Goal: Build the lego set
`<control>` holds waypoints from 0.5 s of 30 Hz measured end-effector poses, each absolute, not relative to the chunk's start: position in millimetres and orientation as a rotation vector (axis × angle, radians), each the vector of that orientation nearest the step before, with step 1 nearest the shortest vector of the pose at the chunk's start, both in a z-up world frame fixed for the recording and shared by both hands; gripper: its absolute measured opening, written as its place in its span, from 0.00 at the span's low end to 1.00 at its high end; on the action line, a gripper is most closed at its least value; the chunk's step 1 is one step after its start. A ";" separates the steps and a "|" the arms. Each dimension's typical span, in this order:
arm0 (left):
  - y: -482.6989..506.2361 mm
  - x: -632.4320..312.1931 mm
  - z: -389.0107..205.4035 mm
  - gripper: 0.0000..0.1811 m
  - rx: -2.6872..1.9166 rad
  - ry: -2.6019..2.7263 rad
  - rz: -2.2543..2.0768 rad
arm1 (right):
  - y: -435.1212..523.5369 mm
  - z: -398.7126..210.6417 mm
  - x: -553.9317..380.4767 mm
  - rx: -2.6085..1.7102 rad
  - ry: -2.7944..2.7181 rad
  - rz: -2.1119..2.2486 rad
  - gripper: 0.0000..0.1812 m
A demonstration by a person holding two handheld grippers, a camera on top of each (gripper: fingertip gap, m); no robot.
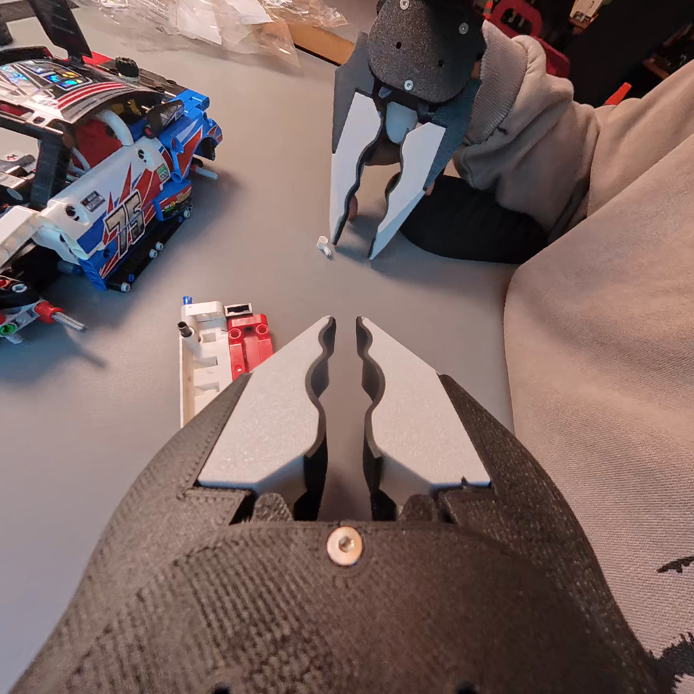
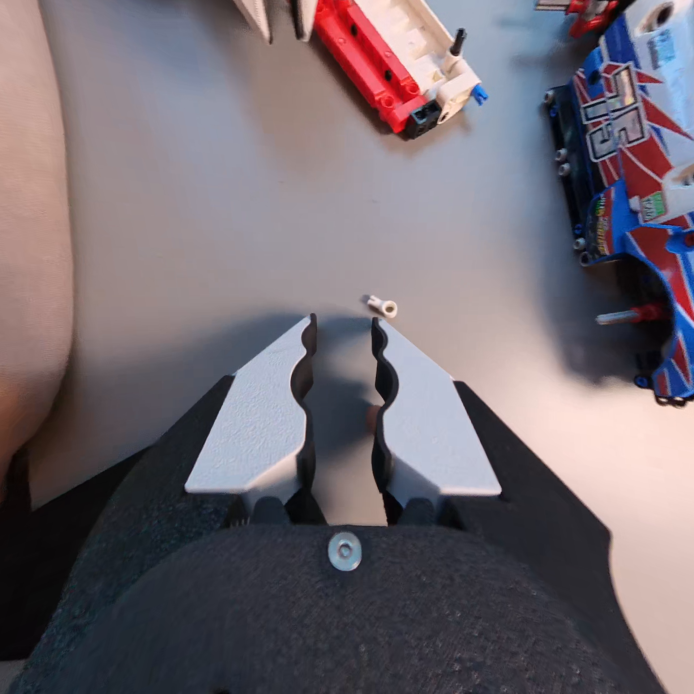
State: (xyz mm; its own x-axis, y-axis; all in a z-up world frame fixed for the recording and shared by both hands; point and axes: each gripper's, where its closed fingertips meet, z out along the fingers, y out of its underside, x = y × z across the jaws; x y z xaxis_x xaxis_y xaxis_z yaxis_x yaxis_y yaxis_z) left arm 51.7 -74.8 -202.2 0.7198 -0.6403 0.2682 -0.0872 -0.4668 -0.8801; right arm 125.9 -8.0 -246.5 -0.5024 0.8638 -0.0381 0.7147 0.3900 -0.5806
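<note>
One small white connector piece is seen lying on the grey table, just beyond the right-hand fingertip of the right gripper, apart from it. That gripper's jaws are spread, with only bare table between them. Farther off, a red and white lego sub-assembly is laid flat, and just beside its near end the left gripper is held with a narrow gap between its fingers, nothing pinched. To the far left in the left wrist view, the blue, white and red lego race car is parked. Clear plastic bags are scattered at the far edge, and a beige sleeve is seen behind the right gripper.
</note>
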 end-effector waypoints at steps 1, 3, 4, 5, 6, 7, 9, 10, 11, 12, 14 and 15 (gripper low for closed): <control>-74.9 51.8 -202.9 0.05 -1.976 0.561 -0.726 | -13.9 -245.3 129.1 -1.383 -2.396 0.822 0.14; -75.1 52.8 -203.2 0.05 -1.978 0.562 -0.733 | -16.8 -240.7 129.1 -1.365 -2.374 0.866 0.12; -75.1 53.6 -203.3 0.05 -1.979 0.560 -0.743 | -11.9 -239.2 126.2 -1.370 -2.342 0.857 0.11; -75.4 54.6 -203.5 0.05 -1.979 0.559 -0.752 | -5.1 -239.5 123.4 -1.384 -2.315 0.831 0.11; -75.7 55.5 -203.7 0.05 -1.980 0.561 -0.757 | 1.3 -240.7 121.3 -1.395 -2.298 0.803 0.11; -76.2 56.5 -204.0 0.05 -1.981 0.565 -0.758 | 6.4 -242.9 119.9 -1.403 -2.290 0.775 0.11; -77.0 58.0 -204.6 0.05 -1.983 0.575 -0.752 | 11.2 -248.0 117.6 -1.411 -2.292 0.732 0.12; -77.3 58.5 -204.8 0.05 -1.984 0.579 -0.748 | 10.1 -248.1 114.9 -1.397 -2.289 0.732 0.12; -77.6 58.8 -205.2 0.05 -1.985 0.582 -0.746 | 6.9 -247.9 113.2 -1.382 -2.297 0.739 0.11; -77.7 59.0 -205.5 0.05 -1.986 0.583 -0.744 | 5.3 -248.9 112.0 -1.370 -2.305 0.728 0.09; -77.6 59.3 -206.4 0.05 -1.988 0.583 -0.745 | 3.3 -249.1 108.9 -1.343 -2.308 0.714 0.03; -77.1 59.3 -206.8 0.05 -1.988 0.580 -0.745 | 3.1 -248.9 108.6 -1.324 -2.314 0.698 0.03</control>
State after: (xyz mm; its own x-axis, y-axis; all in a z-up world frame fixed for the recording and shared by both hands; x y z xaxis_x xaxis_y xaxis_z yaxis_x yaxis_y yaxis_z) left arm 59.3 -77.1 -206.8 0.7076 -0.6518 0.2728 -0.1050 -0.4787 -0.8717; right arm 108.6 3.1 -248.9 -0.4819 0.8724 0.0812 0.6822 0.4318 -0.5901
